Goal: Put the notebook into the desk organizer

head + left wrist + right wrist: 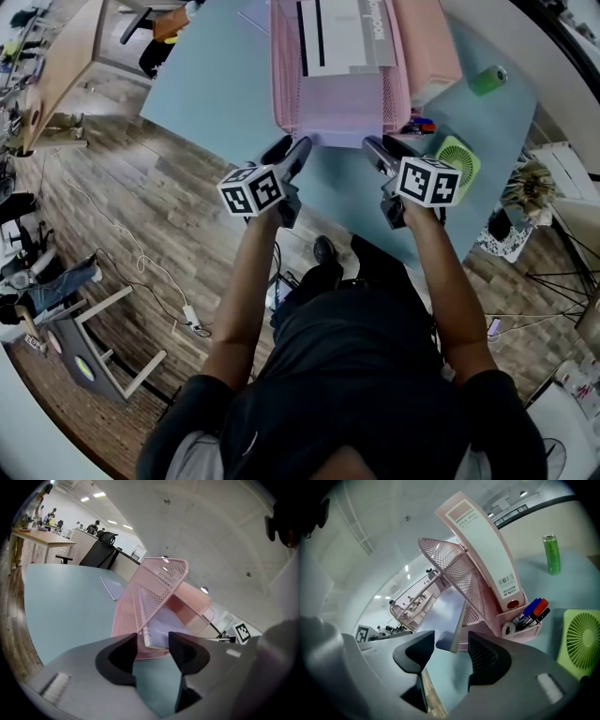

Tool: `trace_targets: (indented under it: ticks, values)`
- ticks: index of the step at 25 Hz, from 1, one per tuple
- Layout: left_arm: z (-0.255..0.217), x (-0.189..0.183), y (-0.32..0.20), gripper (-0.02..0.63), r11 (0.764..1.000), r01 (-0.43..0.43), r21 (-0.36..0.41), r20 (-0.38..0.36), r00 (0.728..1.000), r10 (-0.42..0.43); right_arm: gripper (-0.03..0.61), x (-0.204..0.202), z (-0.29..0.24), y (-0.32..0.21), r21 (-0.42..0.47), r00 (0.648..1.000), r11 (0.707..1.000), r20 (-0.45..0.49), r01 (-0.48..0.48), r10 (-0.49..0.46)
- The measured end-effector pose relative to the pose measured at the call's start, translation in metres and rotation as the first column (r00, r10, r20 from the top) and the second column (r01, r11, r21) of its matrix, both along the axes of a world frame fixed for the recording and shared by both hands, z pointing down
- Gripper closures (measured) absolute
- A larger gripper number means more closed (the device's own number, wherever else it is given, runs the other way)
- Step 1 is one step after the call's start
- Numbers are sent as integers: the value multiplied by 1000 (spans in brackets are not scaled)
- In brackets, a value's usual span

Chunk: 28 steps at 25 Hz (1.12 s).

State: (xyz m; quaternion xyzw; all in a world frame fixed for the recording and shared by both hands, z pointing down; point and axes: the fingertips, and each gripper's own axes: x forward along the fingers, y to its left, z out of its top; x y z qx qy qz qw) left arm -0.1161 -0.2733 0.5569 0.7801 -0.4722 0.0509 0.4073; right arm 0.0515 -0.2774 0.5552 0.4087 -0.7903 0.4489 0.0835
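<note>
A pale lavender notebook (339,111) lies in the bottom tray of the pink mesh desk organizer (281,89) on the light blue table. Its near edge pokes a little out of the tray front, seen in the left gripper view (159,630) and in the right gripper view (446,613). My left gripper (289,150) stands open just before the tray's left front corner, nothing between its jaws (152,645). My right gripper (386,148) is open at the right front corner, also empty (451,645). Neither touches the notebook.
A pink file box (483,545) stands in the organizer's right side, with pens (533,610) and a tape roll in a small front bin. A green can (487,80) and a green fan (457,161) sit to the right. The table's front edge (323,211) is under my grippers.
</note>
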Motion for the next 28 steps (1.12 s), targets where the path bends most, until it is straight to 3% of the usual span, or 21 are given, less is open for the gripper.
trace_targets:
  ticks: [7,10,15,20,28]
  values:
    - [5,1,-2,357,1000,13,-26,-54,998,-14,379,-8,7,-3,-42,1000,999,20,2,-1]
    - [8,1,-3,365,999,24,-34,-71,997,-27,416,-10,6,-3,-49,1000,999,31,9,-8]
    - [9,3,-2,367,999,21,-39,-69,997,-23,462,-13,4,2,-111,996,994,84,12,-3]
    - [7,5,2,365,999,13,-38,-76,997,-15,526,-13,-9,6,-105,994,994,112,30,-18]
    - [7,6,8,367,999,-7,-42,-76,997,4,538,-7,-9,23,-145,988,986,144,83,-62]
